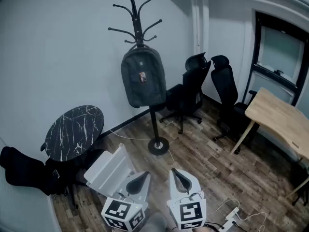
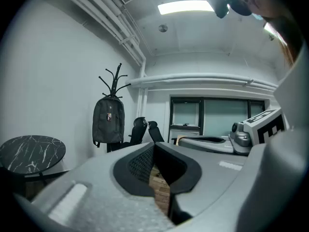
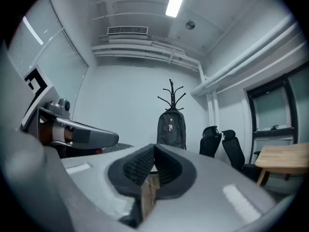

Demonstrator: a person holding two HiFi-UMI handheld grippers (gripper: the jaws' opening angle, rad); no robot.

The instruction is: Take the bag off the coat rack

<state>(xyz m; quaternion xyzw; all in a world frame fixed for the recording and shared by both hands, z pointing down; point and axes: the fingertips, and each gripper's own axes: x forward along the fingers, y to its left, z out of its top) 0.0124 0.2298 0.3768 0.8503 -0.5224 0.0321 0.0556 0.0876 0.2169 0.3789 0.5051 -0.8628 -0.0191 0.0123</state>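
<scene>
Item, one dark bag [image 1: 143,77]: hangs high on the coat rack [image 1: 154,122], well apart from my left claw [image 1: 140,180] and right claw [image 1: 179,178] (both pressed together, empty); I judge it soft, saggy, best pinched at its top strap.

Obs., left gripper [image 1: 144,176]: pale grey moulded shell, matte finish. Its fingers [image 2: 137,166] are lined with black ribbed pads that taper to a point. At the rear sits a marker cube [image 1: 123,215], white faces with black square patterns. Right gripper [image 1: 174,172]: same build, with a second cube [image 1: 189,214]. A round camera lens [image 2: 237,128] sits on its grey housing.
</scene>
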